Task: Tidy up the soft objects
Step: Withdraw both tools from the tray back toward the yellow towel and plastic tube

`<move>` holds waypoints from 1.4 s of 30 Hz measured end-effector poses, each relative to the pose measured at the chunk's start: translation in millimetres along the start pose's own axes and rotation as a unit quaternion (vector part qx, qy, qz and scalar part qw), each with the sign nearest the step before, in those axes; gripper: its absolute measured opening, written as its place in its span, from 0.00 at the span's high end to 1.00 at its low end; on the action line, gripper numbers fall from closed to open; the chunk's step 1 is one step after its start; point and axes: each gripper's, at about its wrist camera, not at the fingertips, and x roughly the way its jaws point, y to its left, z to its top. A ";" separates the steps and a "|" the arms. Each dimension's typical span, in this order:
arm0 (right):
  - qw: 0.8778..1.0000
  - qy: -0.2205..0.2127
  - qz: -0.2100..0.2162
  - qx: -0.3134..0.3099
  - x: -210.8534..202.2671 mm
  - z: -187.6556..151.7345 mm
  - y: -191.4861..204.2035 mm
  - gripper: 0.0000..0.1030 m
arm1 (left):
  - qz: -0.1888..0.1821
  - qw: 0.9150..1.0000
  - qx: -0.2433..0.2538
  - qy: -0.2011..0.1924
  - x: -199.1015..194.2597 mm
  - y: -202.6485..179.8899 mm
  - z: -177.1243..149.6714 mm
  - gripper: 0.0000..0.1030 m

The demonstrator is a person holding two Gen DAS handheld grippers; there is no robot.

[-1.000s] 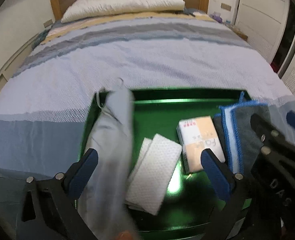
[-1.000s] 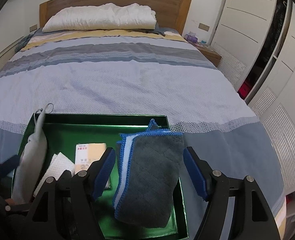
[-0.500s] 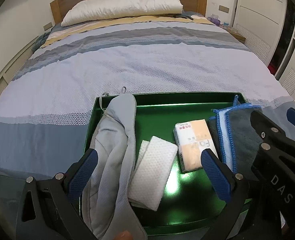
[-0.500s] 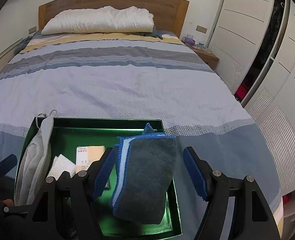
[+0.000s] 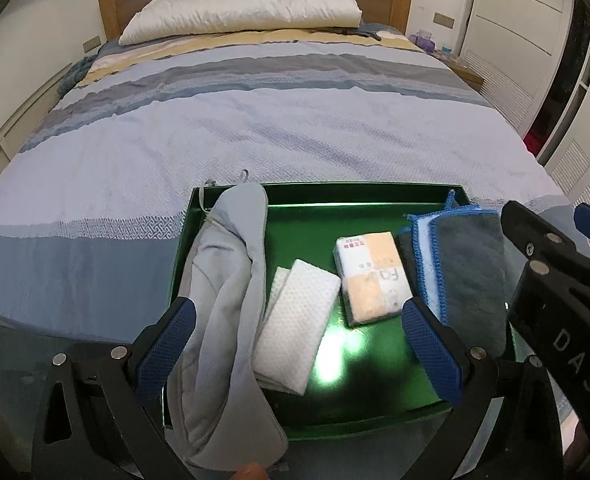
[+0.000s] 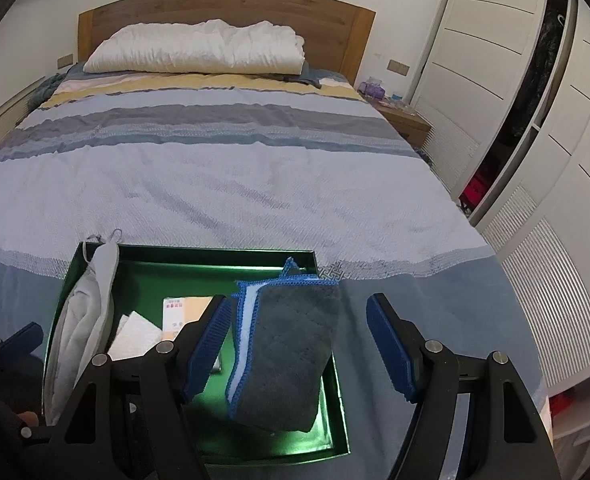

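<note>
Apparently the placing is done: four soft things lie side by side in the green tray (image 5: 375,190) at the foot of the bed (image 5: 255,128). Against the tray's left wall lies the grey-blue garment (image 5: 223,300), its near end spilling over the tray's near rim; next to it the white waffle cloth (image 5: 295,320), then the tissue pack (image 5: 371,276), and at the tray's right wall the blue-edged grey towel (image 5: 471,272).

Both tools hang above the tray's near edge. The left tool (image 5: 299,344) is spread wide with nothing pinched, and so is the right tool (image 6: 299,344), its pads clear of the towel below them.

As I judge it, what remains is tidying: the next move would call for lowering the left tool onto the garment's overhanging end and tucking it inside the tray.

Only the left view shows the whole row and the overhang. Only the right view shows the towel's far corner draped across the tray's right wall onto the bedcover, and the white wardrobe (image 6: 535,160) beyond.
</note>
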 end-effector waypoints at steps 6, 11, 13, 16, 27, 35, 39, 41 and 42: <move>1.000 -0.004 -0.013 0.004 -14.3 -3.4 -7.3 0.31 | -0.001 1.000 0.004 -0.007 -12.5 -5.3 -6.4 0.02; 0.999 -0.007 -0.029 0.018 -32.2 -9.9 -24.1 0.31 | -0.018 1.000 0.015 -0.006 -24.6 -15.3 -17.0 0.02; 0.999 -0.011 -0.035 0.023 -45.0 -14.3 -32.9 0.31 | -0.032 0.999 0.026 -0.010 -33.9 -21.4 -23.9 0.02; 0.998 -0.017 -0.046 0.027 -64.8 -21.7 -43.2 0.31 | -0.055 0.998 0.036 -0.014 -53.2 -28.3 -38.4 0.02; 0.994 -0.035 -0.073 0.074 -163.3 -71.2 -82.5 0.29 | -0.163 0.982 0.071 -0.066 -167.0 -32.9 -90.7 0.02; 0.994 -0.041 -0.080 0.068 -245.8 -113.4 -70.5 0.29 | -0.187 0.970 0.125 -0.090 -246.1 -1.3 -140.5 0.02; 0.994 -0.051 -0.069 0.062 -292.8 -141.2 -53.0 0.28 | -0.193 0.962 0.157 -0.113 -285.8 26.2 -169.1 0.02; 0.995 -0.058 -0.060 0.062 -319.7 -155.9 -40.1 0.27 | -0.194 0.961 0.162 -0.116 -303.5 45.4 -183.1 0.02; 0.995 -0.061 -0.059 0.058 -330.4 -162.4 -34.5 0.26 | -0.192 0.961 0.163 -0.117 -309.9 53.7 -188.4 0.02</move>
